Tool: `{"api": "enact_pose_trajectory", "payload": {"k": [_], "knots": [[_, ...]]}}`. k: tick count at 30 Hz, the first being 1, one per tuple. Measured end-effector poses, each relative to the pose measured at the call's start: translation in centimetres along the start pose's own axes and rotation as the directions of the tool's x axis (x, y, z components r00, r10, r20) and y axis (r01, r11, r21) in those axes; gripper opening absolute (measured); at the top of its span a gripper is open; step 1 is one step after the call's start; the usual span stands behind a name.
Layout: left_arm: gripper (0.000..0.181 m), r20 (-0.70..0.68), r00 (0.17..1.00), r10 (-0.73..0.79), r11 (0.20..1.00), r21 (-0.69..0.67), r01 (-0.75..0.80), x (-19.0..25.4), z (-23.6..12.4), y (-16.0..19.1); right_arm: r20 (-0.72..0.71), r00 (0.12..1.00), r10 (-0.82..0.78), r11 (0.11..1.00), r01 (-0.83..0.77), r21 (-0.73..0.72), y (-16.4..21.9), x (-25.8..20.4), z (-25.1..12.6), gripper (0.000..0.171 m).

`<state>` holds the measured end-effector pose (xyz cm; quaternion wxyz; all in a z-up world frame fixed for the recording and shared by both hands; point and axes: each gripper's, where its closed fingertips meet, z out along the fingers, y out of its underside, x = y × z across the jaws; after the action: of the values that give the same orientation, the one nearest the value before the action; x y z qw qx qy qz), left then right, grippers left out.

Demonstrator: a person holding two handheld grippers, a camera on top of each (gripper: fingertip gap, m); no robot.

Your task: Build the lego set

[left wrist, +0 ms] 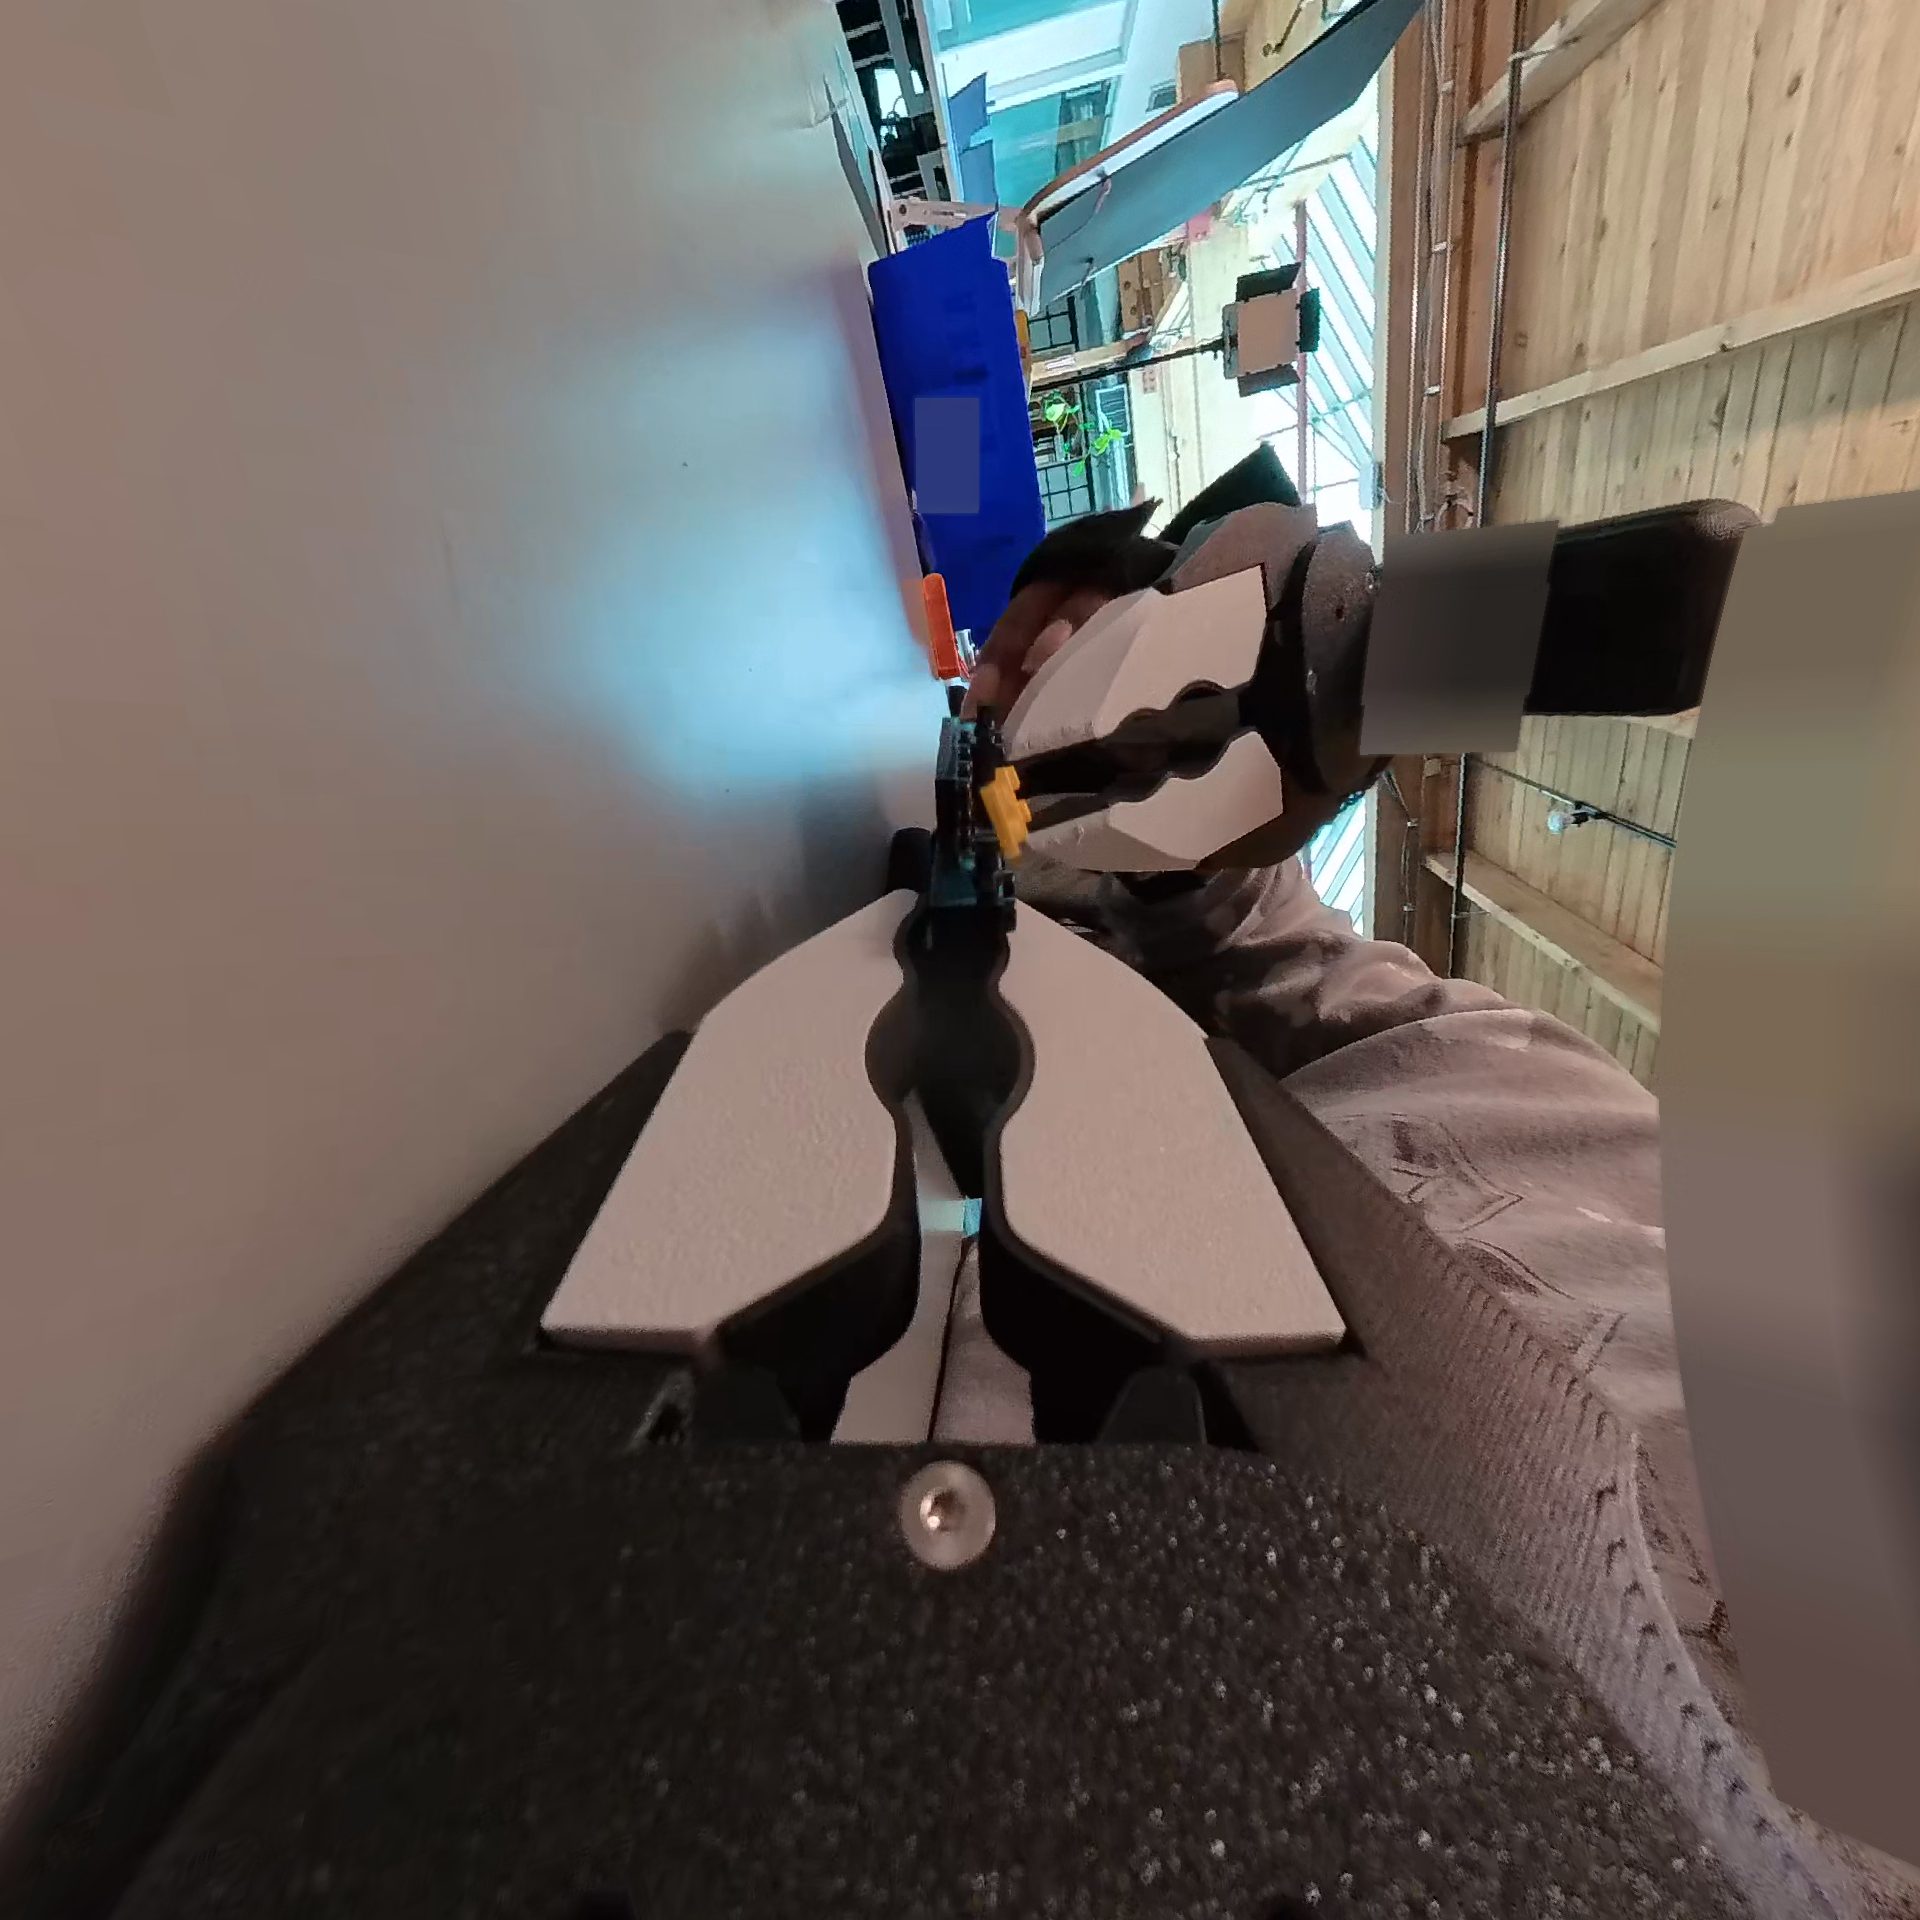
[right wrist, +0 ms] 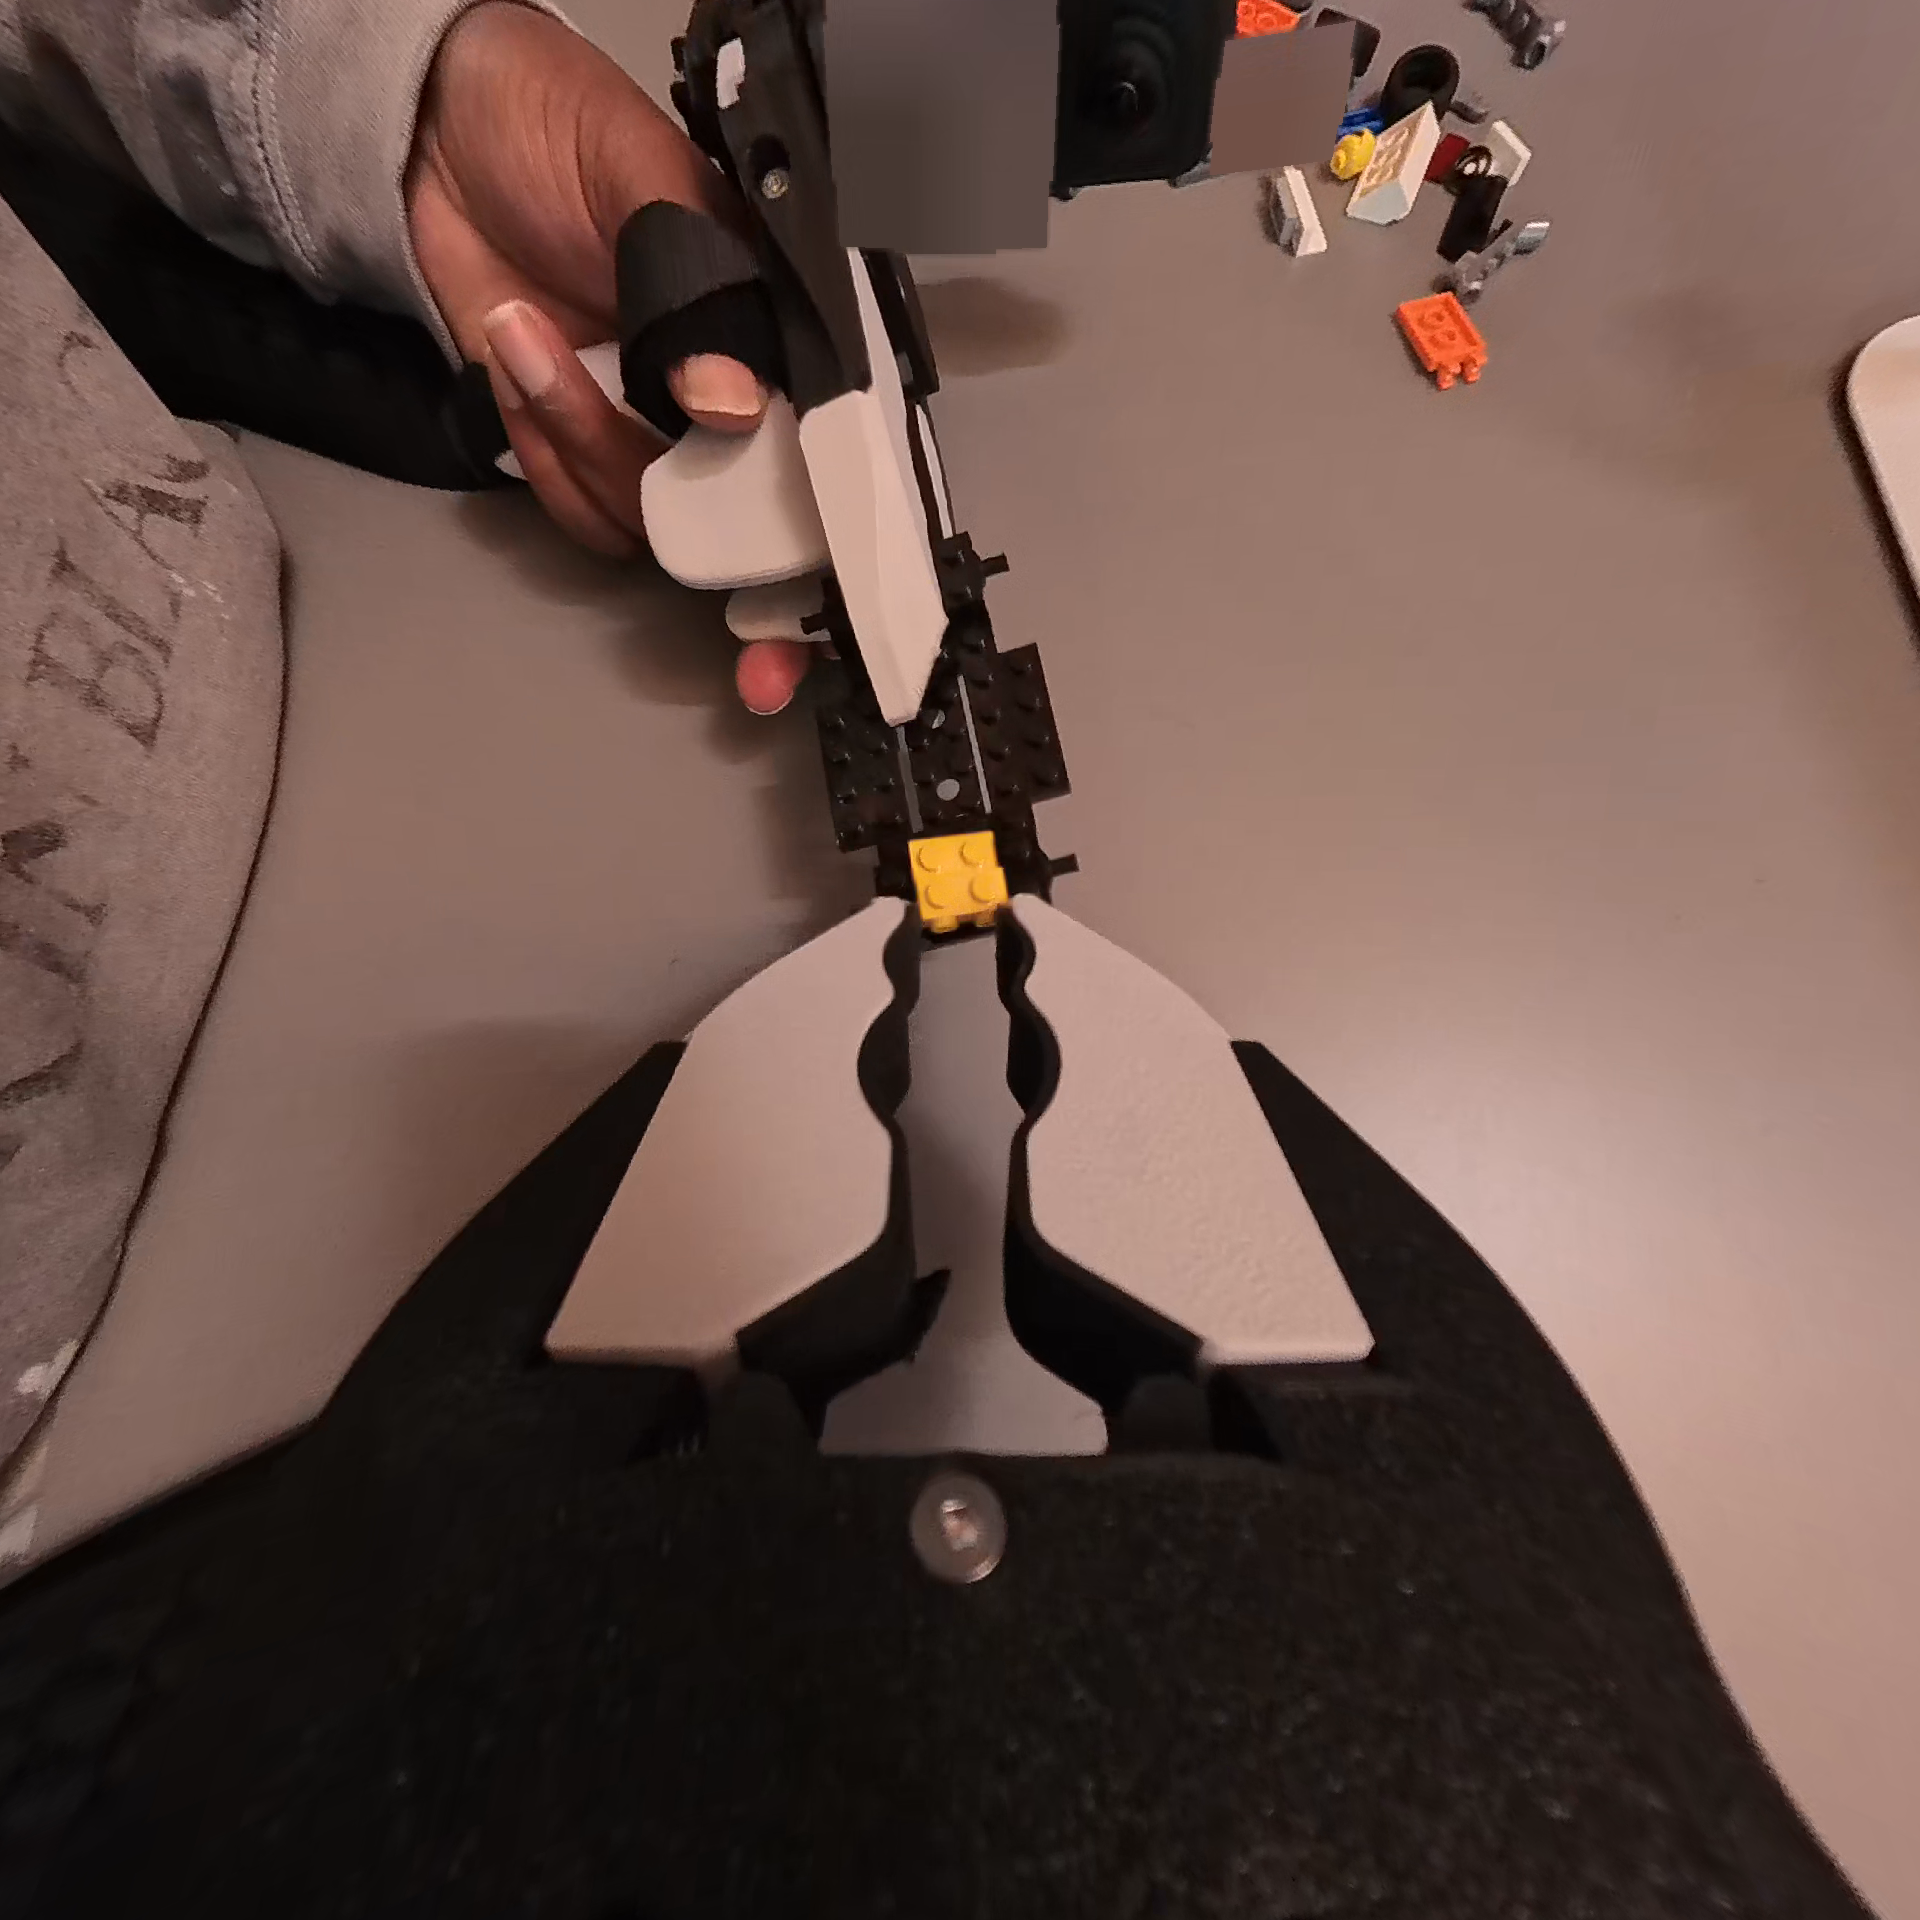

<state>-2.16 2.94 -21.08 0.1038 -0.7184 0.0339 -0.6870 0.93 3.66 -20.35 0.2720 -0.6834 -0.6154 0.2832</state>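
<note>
The build is barely begun: the left tool [right wrist: 914,665] clamps the flat black studded chassis plate [right wrist: 951,769] over the middle of the grey desk [right wrist: 1455,831]. The right tool [right wrist: 957,912], nearly closed, pinches a small yellow two-by-two plate [right wrist: 957,883] onto the chassis's near end. Many loose bricks [right wrist: 1423,197] wait unused near the far right corner.

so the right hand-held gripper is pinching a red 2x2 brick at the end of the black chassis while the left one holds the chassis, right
Not quite: the brick is yellow, not red, as the right wrist view shows. The rest stands: the right hand-held gripper pinches it at the end of the black chassis, and the left hand-held gripper holds the chassis.
</note>
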Motion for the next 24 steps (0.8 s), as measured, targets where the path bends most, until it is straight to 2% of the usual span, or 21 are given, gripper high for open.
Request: {"api": "enact_pose_trajectory", "payload": {"k": [4,8,11,13,16,20,24], "knots": [[0.006,-0.002,1.000,-0.005,1.000,0.006,0.005,0.0,-0.1,-0.2,-0.021,0.999,-0.024,1.000,0.024,0.001,-0.1,0.0,0.0,0.005],[0.006,0.001,1.000,-0.005,1.000,0.008,0.005,-0.1,-0.1,-0.2,-0.033,0.999,-0.022,1.000,0.023,0.010,-0.2,0.2,-0.2,0.005],[0.006,0.001,1.000,-0.007,1.000,0.009,0.007,-0.1,-0.1,-0.2,-0.039,0.999,-0.003,1.000,0.003,0.012,-0.3,0.3,-0.4,0.011],[0.006,0.002,1.000,-0.008,1.000,0.012,0.008,-0.1,-0.1,-0.3,-0.014,0.998,0.067,0.998,-0.067,0.015,-0.3,0.2,-0.3,0.015],[0.006,0.012,1.000,-0.001,1.000,0.018,0.001,-0.2,-0.2,-0.4,0.056,0.962,0.268,0.962,-0.270,0.033,-0.1,0.3,-0.2,0.018],[0.006,0.031,0.999,0.032,0.999,0.021,-0.032,-0.2,-0.1,-0.4,0.175,0.836,0.520,0.841,-0.537,0.070,-0.1,0.6,0.2,0.021],[0.006,0.056,0.997,0.057,0.998,0.016,-0.058,-0.4,-0.1,-0.2,0.244,0.747,0.619,0.760,-0.648,0.055,0.1,0.5,0.9,0.022]]}}
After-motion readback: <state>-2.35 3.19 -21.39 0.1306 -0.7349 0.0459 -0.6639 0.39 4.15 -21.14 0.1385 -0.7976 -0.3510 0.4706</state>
